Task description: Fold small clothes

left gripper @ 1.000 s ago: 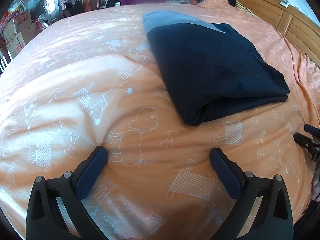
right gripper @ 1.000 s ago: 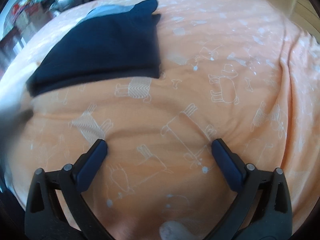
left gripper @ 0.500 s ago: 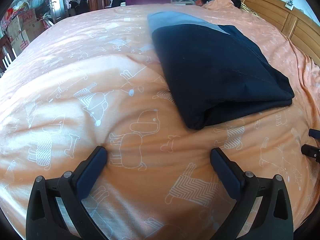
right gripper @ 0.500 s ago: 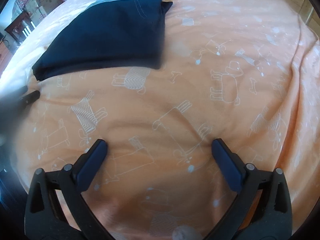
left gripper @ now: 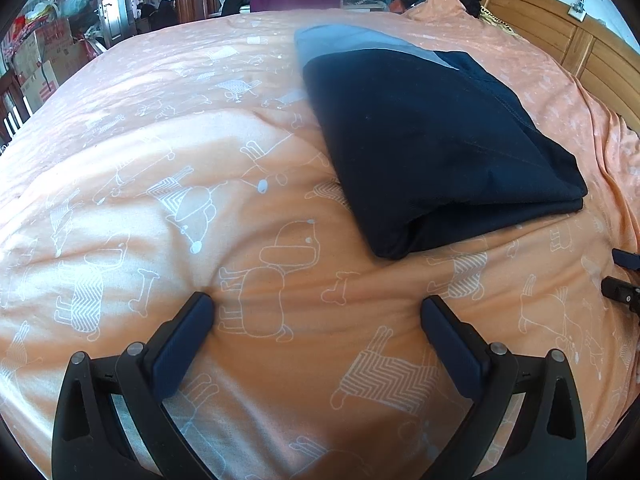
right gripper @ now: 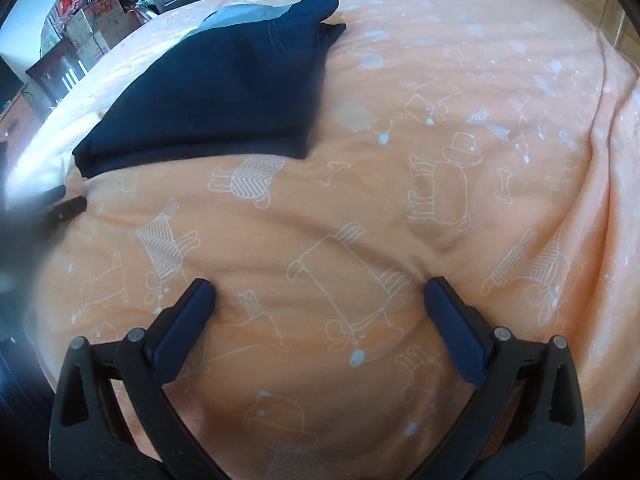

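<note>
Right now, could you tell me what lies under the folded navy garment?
The folded navy garment rests on the orange dog-print bedcover; anything beneath its middle is hidden.

Bright daylight, sunlit glare on the quilt, fisheye-bent dark corners, blurred left edge in right view

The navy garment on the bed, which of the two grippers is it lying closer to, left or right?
About level: the folded navy garment lies ahead and to the right of the left gripper and ahead and to the left of the right gripper, so roughly between them. Both are open and touch nothing.
</note>
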Tool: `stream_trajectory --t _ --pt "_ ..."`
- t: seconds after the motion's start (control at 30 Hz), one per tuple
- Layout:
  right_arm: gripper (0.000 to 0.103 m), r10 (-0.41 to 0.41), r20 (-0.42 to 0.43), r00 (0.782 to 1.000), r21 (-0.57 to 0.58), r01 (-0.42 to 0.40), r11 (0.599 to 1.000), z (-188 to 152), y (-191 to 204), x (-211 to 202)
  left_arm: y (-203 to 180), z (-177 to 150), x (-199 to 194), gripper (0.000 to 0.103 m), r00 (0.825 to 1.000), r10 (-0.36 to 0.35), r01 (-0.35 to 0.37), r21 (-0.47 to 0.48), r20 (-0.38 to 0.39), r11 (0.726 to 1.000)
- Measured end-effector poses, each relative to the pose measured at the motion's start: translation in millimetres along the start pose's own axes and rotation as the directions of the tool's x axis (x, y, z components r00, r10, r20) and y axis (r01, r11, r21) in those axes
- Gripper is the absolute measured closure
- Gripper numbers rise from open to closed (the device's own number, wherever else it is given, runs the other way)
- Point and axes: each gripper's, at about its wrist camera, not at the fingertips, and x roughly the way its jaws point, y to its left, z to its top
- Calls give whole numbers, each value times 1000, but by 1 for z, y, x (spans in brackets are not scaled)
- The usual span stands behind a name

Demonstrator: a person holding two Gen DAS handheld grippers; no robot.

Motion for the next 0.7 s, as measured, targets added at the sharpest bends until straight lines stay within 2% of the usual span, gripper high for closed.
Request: stream_trajectory --t 0.1,0.3,0.7 --pt "0 -20 -15 1000 -20 19 1000 1 4 1 0 0 0 0 1000 1 -1 0 0 1000" --pt "0 8 9 1000 1 -8 1000 1 -3 1 0 0 0 0 1000 2 -2 1 0 1000" --pt "0 -1 17 1000 -5 1 1000 -6 -2 -4 1 1 0 0 1000 1 -1 2 0 1000"
